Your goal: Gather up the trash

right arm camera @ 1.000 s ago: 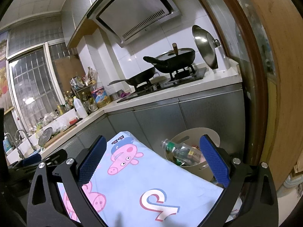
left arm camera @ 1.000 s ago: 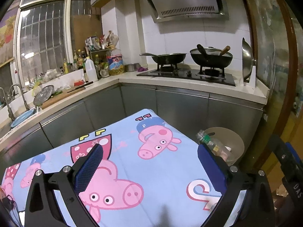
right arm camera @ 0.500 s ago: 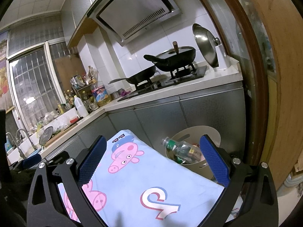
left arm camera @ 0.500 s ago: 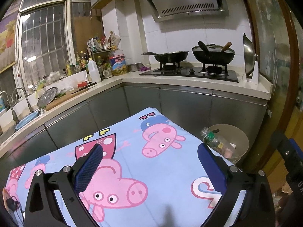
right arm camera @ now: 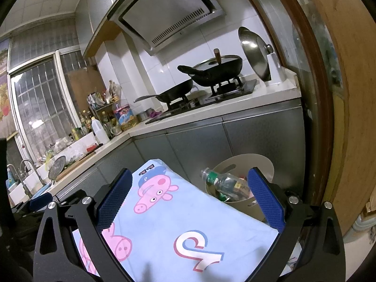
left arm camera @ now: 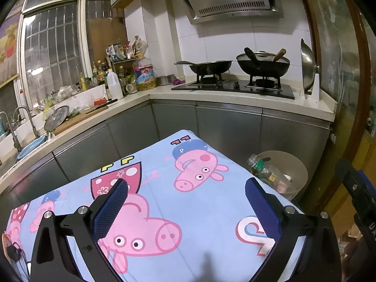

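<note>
above the cartoon cloth [left arm camera: 202, 213], left gripper [left arm camera: 186, 202] and right gripper [right arm camera: 189, 195] fingers spread, empty, bottle [right arm camera: 225, 184] in bin [right arm camera: 260, 164]

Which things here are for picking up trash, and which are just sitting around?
For the job: plastic bottle, trash bin, left gripper and right gripper, both open.

Just there: cartoon cloth, woks, oil bottle, sink tap.

Light-blue tablecloth [left arm camera: 188, 211] with pink pigs, beige bin [left arm camera: 298, 174]
</note>
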A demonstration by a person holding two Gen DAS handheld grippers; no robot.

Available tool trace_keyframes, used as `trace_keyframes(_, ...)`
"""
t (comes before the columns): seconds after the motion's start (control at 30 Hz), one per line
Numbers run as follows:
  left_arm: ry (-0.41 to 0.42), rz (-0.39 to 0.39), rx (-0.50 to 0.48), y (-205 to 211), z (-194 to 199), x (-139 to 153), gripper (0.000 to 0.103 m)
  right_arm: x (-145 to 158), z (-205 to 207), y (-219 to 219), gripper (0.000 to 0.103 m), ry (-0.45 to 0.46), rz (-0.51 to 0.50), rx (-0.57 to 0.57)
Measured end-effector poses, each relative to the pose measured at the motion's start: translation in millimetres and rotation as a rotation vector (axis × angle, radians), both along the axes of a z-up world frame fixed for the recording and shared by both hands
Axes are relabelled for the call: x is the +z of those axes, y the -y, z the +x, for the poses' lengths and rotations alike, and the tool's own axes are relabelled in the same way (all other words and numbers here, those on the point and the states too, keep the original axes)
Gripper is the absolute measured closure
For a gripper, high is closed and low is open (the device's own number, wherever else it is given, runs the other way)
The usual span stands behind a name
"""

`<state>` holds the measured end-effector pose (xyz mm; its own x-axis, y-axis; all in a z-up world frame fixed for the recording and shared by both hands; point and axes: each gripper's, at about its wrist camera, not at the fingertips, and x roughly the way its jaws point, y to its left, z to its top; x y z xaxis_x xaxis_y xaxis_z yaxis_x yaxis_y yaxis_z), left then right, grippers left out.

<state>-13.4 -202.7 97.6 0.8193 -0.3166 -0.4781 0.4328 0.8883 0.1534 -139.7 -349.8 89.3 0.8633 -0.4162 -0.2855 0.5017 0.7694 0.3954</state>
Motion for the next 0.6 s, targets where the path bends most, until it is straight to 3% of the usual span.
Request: trace_keyframes(0.6,0.0,0.002,0.0,0.7,-0.4,-0.4,0.004,-1.2,0.8,-1.2,0.005,0.0,0.002,0.001)
